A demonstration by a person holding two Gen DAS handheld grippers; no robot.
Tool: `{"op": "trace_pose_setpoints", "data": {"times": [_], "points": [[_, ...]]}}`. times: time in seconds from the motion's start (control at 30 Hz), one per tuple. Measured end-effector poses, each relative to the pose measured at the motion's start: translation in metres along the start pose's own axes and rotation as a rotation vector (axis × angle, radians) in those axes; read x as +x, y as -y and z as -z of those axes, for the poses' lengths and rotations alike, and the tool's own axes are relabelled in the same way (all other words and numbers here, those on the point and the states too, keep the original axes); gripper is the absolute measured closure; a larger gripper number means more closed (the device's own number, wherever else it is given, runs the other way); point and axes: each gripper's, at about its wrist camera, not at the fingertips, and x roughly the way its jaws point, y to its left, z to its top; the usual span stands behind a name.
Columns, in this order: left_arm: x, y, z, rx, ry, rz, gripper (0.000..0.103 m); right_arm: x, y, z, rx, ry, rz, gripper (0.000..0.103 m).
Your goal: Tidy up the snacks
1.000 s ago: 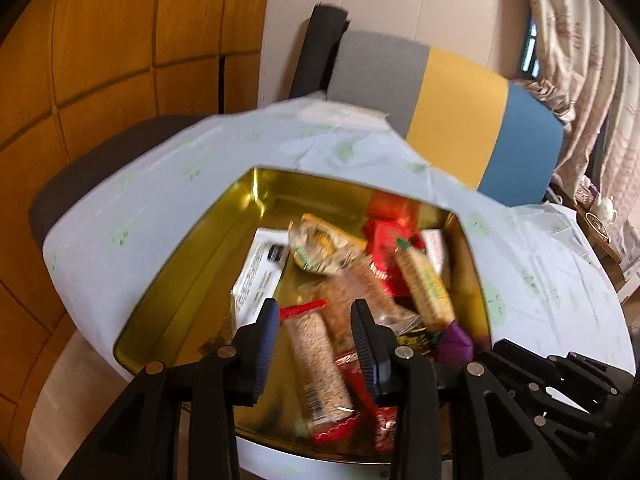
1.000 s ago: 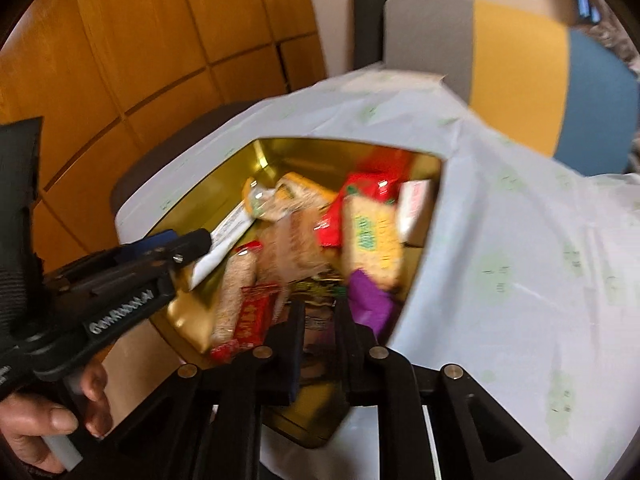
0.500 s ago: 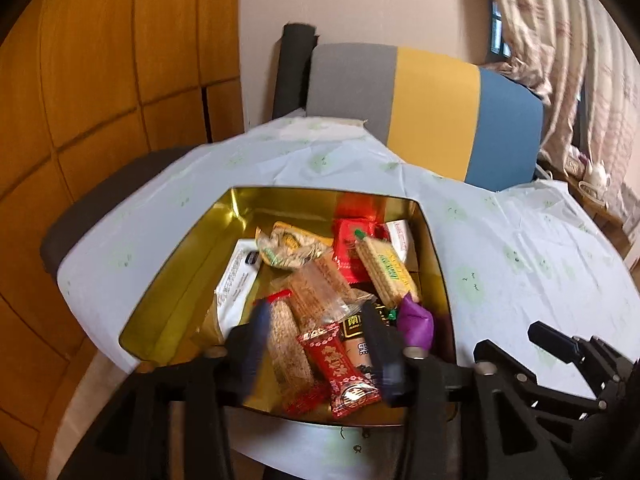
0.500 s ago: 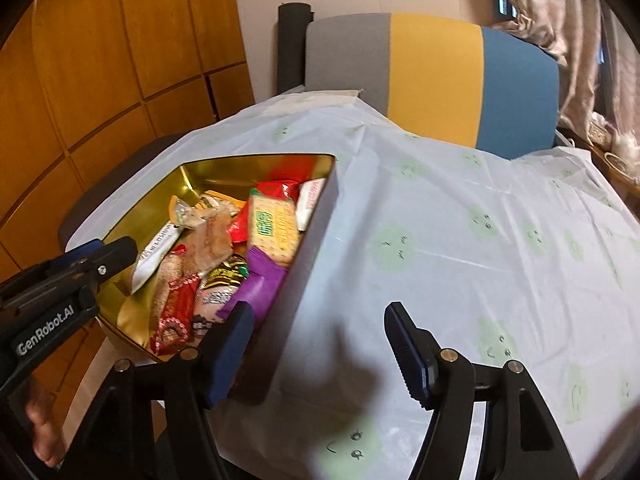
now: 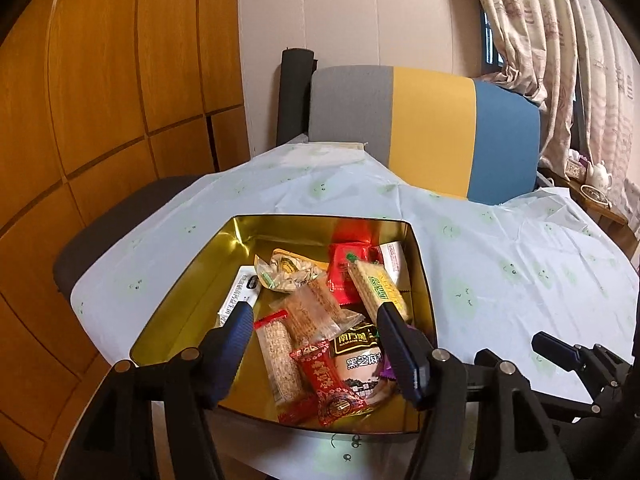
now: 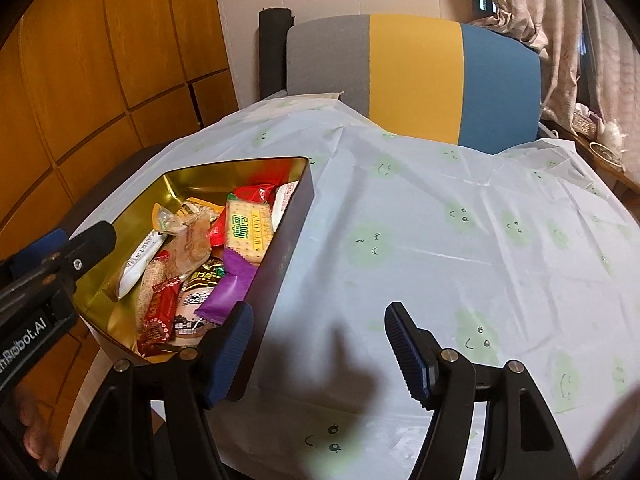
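A gold tin (image 5: 192,280) sits on the table's left side, filled with several wrapped snacks. Among them are a sesame bar (image 5: 280,356), a red packet (image 5: 332,384), a green-lettered cracker pack (image 5: 378,288) and a purple packet (image 6: 228,292). My left gripper (image 5: 316,312) hovers above the tin's near half. Its jaws are opening, and the snacks lie loose below them, untouched. My right gripper (image 6: 319,312) stands open over the tablecloth (image 6: 440,240), just right of the tin's dark outer wall (image 6: 280,260), with nothing between its fingers.
A chair with a grey, yellow and blue back (image 5: 432,128) stands behind the table. A dark seat (image 5: 120,220) and wooden wall panels (image 5: 100,100) are on the left. Curtains (image 5: 560,40) and a side table with a teapot (image 5: 598,176) are on the right.
Both grippers' jaws have spread wide apart. The left gripper drew back and up from the snacks. The right one swung from above the tin to over the cloth beside it.
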Motion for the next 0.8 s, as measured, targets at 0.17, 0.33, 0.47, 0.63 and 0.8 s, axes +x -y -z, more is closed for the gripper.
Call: {"op": "trace_pose_setpoints", "data": {"times": [0.17,0.33,0.47,0.63,0.8], "points": [[-0.001,-0.003,0.000,-0.015,0.011,0.006,0.038,-0.001,0.003,0.001,0.005,0.001,0.011,0.032],[0.001,-0.008,0.000,-0.029,0.002,0.014,0.038,0.000,-0.001,0.002,-0.009,0.002,0.012,0.030],[0.001,-0.010,0.000,-0.035,0.000,0.023,0.038,0.001,-0.006,0.004,-0.025,-0.002,0.012,0.030],[0.002,-0.011,0.001,-0.040,-0.008,0.040,0.038,-0.001,-0.009,0.004,-0.036,0.000,0.013,0.029],[0.003,-0.010,0.002,-0.044,-0.015,0.051,0.038,-0.001,-0.010,0.005,-0.039,-0.002,0.015,0.029]]}}
